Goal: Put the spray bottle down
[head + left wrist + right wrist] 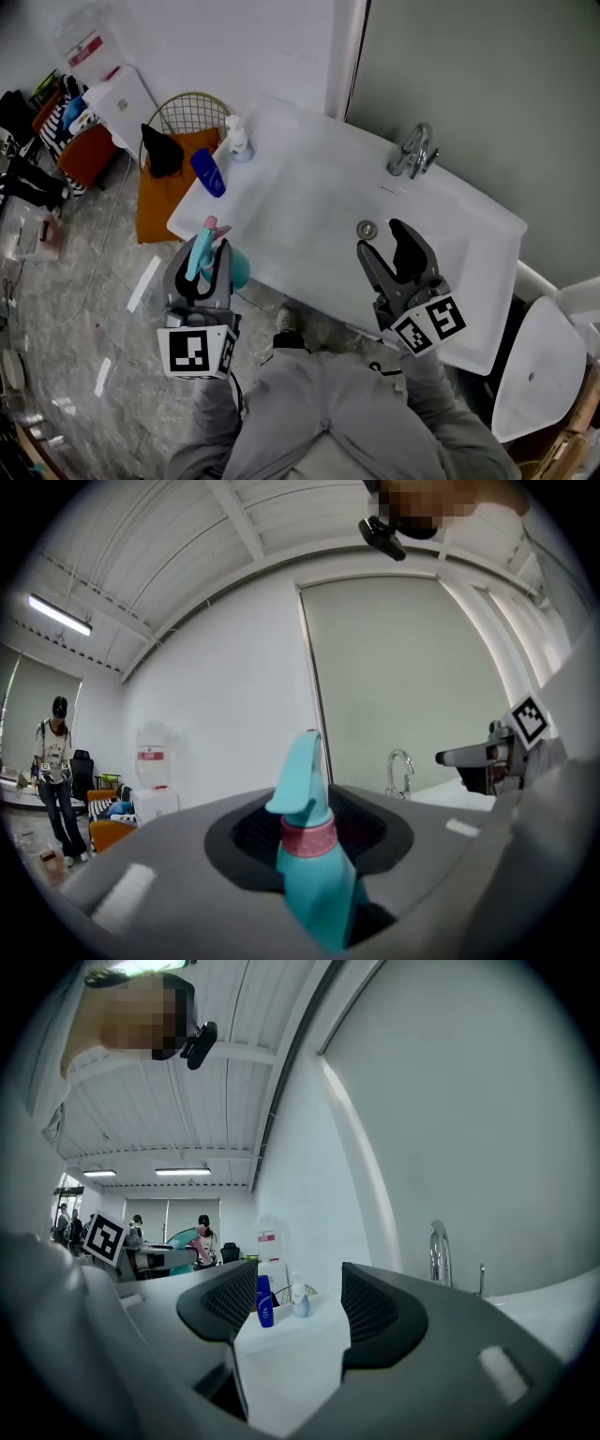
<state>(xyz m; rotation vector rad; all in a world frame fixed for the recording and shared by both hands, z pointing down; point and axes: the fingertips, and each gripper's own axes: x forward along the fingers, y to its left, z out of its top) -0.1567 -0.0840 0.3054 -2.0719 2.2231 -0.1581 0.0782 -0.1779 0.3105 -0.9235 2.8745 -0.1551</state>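
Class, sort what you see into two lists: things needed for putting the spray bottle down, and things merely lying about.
Job in hand: spray bottle; left gripper holding it; sink, a likely resting place.

Lying about: blue bottle; pump bottle; tap; wire basket; open right gripper.

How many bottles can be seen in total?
3: the spray bottle in the left gripper, a blue bottle and a pump bottle on the sink corner. Others may be hidden.

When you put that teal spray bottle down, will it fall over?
Maybe. The spray bottle carries a trigger head on a narrow neck, so it might tip if set down crooked. It looks like stiff plastic, so the left gripper probably won't squash it.
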